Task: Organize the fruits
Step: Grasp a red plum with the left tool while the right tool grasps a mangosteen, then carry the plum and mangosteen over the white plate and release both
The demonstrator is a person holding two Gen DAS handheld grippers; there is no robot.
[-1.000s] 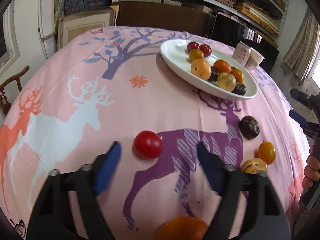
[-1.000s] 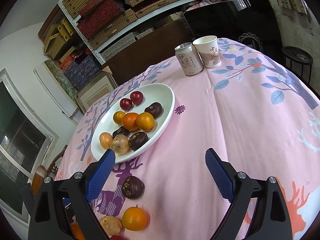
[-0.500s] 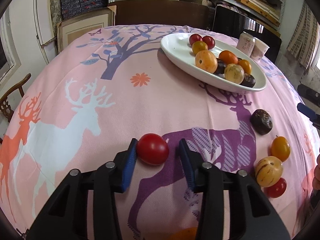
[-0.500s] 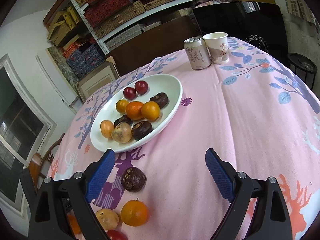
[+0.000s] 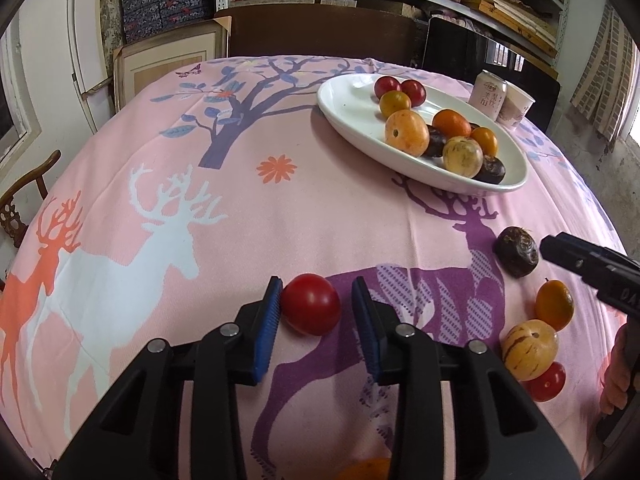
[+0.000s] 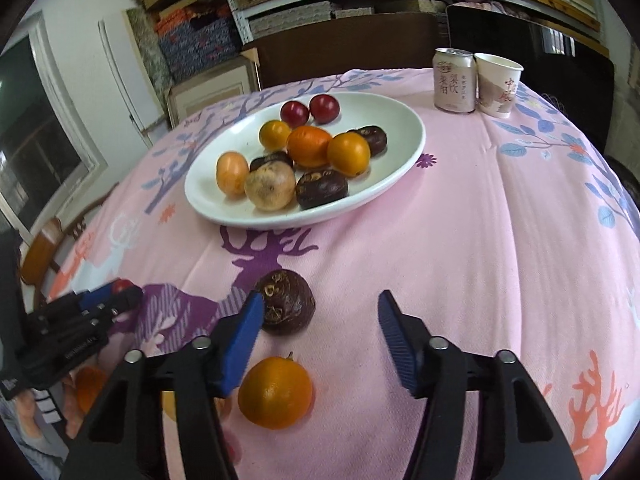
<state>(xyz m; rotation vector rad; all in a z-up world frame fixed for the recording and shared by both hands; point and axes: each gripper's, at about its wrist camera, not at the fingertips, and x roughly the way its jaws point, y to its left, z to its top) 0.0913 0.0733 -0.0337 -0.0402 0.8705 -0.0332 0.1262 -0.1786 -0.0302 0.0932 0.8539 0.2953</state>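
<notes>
A red tomato (image 5: 310,312) lies on the pink cloth between the fingers of my left gripper (image 5: 316,285). Its jaws are closing: the left pad touches the tomato and a thin gap shows at the right pad. My right gripper (image 6: 320,299) is also closing, still wide. A dark brown fruit (image 6: 286,306) sits at its tips beside the left pad, untouched by the right pad. An orange fruit (image 6: 275,396) lies under that gripper. The white oval plate (image 6: 400,120) further back holds several fruits.
A striped yellow fruit (image 5: 530,348), a small orange one (image 5: 554,310) and another red tomato (image 5: 548,380) lie at the right near a hand. A drink can (image 6: 454,80) and paper cup (image 6: 498,84) stand behind the plate. A wooden chair (image 5: 24,196) is at the table's left.
The left jaws have come in from wide apart to flank the red tomato. The right gripper rolled, moved toward the dark brown fruit, and its jaws narrowed.
</notes>
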